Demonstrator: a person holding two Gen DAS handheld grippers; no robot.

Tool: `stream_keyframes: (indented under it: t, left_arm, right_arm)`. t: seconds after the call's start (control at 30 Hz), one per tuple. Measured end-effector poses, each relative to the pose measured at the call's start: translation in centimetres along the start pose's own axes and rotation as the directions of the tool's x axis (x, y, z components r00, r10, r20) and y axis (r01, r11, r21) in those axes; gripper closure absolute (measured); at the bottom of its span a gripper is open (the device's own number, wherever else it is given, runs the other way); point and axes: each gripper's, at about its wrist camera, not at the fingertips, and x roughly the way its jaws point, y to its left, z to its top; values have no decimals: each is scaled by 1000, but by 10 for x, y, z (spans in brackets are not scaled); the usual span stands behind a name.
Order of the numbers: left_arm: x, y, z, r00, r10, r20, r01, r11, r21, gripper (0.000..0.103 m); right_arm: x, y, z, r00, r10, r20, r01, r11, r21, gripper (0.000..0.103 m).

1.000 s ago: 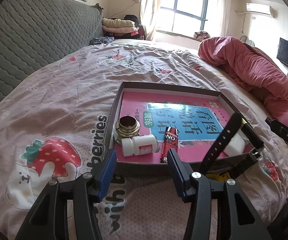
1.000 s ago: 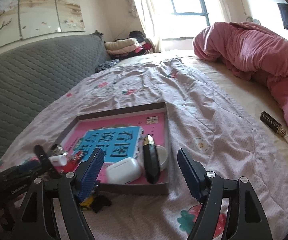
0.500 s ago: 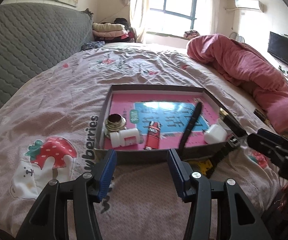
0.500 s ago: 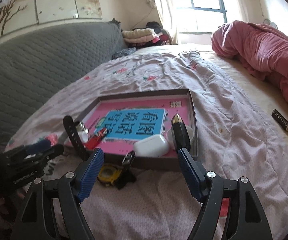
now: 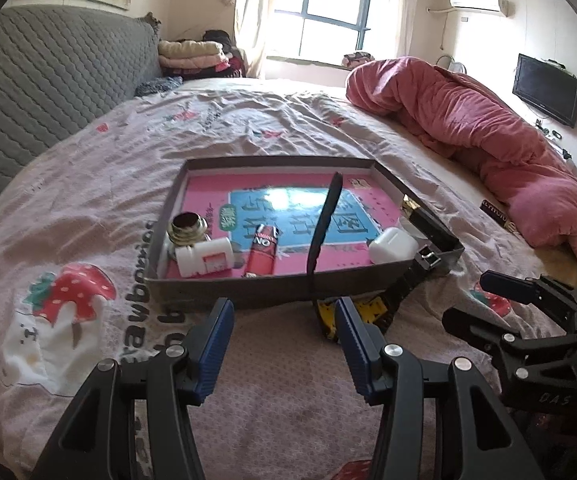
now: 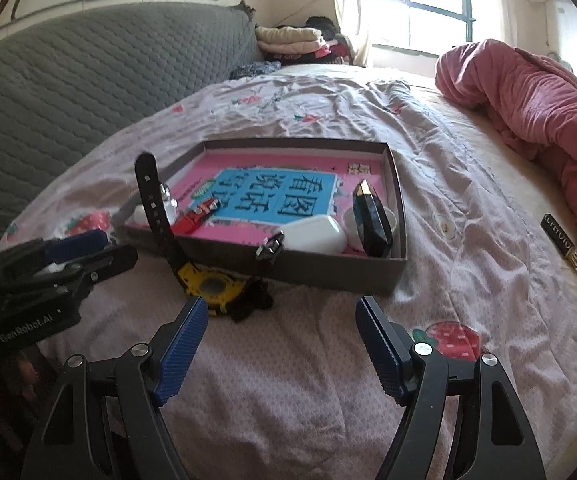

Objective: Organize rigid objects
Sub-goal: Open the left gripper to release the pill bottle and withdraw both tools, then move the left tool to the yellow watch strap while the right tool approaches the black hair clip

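Note:
A shallow grey box with a pink and blue printed floor lies on the bed. In it are a brass-capped jar, a white pill bottle, a red lighter, a white earbud case and a black faceted bottle. A yellow watch with black straps lies on the sheet against the box's near wall. My left gripper is open and empty, just before the watch. My right gripper is open and empty, nearer than the watch.
A small black tube with gold print lies on the sheet beside the rumpled pink duvet. A grey quilted headboard runs along the left. Folded clothes are stacked by the window.
Both grippers have drawn back from the box and risen. The watch lies on the sheet outside the box, one strap leaning over its wall. Both stay open.

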Motion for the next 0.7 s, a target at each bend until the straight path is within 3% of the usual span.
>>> stream_keyframes:
  t: [0.33,0.7]
  left_arm:
    - [24,0,0,997,-78,-30,77,996,-46,51]
    - [39,4,7,993,-120,-19,118,991,-67,70]
  right_arm:
    - [21,-7,-6,997,2,-71,-1,1000,23,26]
    - [52,9,-9,993,5,-116,-7,1000,-21,26]
